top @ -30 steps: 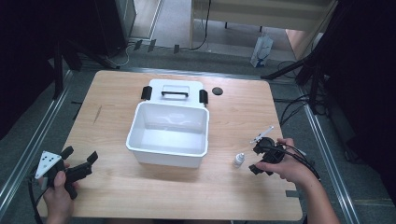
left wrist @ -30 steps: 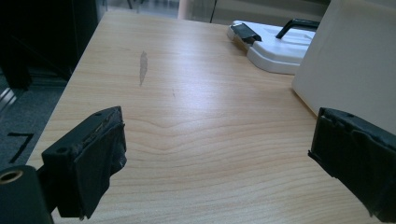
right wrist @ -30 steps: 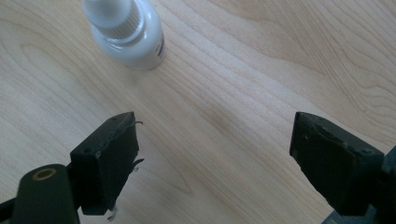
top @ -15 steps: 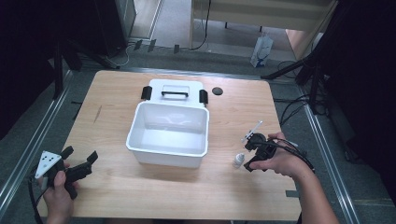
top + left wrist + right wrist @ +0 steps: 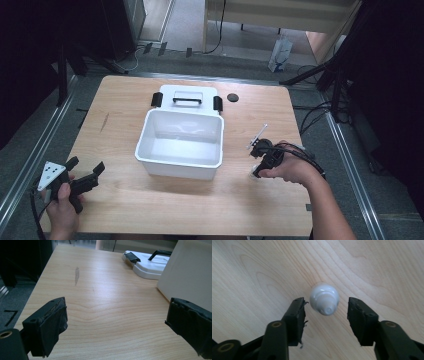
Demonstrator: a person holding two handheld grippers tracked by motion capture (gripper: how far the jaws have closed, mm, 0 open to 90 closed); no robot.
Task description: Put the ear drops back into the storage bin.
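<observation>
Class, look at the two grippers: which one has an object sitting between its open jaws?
The right gripper: a small white bottle stands on the table between its open jaws, untouched. The left gripper, also open, has just bare wooden table between its jaws.

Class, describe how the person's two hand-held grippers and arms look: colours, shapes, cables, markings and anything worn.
Both tools are black two-jaw grippers. The left gripper carries a light grey three-cornered plate with dark dots, and a black cable trails from it. Its jaws have blocky, dark, worn pads. The right gripper has brass-coloured rivets on its black arms; black cables loop over that hand. No sleeves show on the forearms.
</observation>
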